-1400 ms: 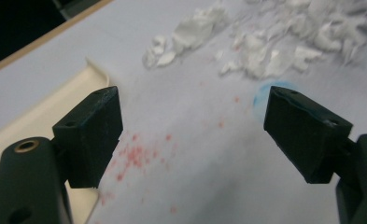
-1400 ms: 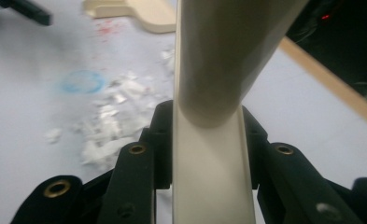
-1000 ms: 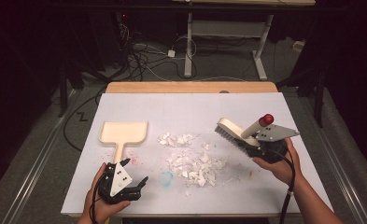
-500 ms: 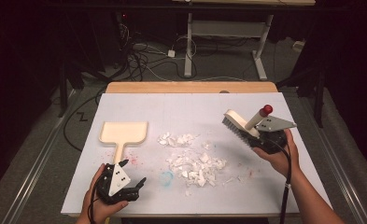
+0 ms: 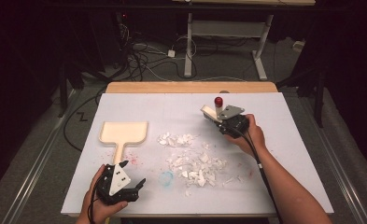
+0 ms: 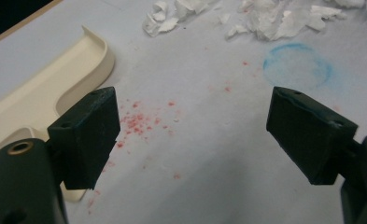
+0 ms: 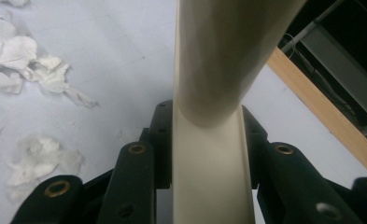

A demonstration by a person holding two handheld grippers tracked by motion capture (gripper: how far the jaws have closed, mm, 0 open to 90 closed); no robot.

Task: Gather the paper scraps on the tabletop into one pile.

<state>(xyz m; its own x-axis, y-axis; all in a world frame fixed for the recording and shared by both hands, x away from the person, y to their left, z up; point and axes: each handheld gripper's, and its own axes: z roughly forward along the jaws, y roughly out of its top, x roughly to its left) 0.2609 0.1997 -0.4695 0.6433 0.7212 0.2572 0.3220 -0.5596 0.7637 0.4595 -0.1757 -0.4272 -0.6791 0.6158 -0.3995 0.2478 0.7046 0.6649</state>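
White tabletop [image 5: 274,116], wooden strip [image 5: 190,87] along its far edge. Cream dustpan [image 5: 123,132] lying flat at 9 o'clock of the table, handle pointing to 6 o'clock, toward the left gripper [image 5: 139,184]. Torn white paper scraps [image 5: 195,164] heaped around table centre, a smaller cluster [image 5: 175,139] just at their 11 o'clock. Faint blue ring [image 5: 166,177] and red speckles [image 5: 135,160] staining the surface near the 7 o'clock side of the scraps.

Left gripper [image 6: 190,135] low at 7 o'clock, gripped by the left hand [image 5: 102,205]; jaws spread wide, nothing between them, bare stained table in the gap, dustpan edge [image 6: 55,88] at 10 o'clock in the left gripper view.

Right gripper [image 5: 221,122] at 1 o'clock of the scraps, held by the right hand [image 5: 251,135], lifted off the table. Jaws closed tight on the cream handle of a brush [image 7: 209,154], seen up close in the right gripper view; handle running straight up from between the fingers [image 7: 160,140]. Brush [image 5: 210,112] tipped toward 11 o'clock in the high view; red knob [image 5: 218,101] beside it, whose part unclear.
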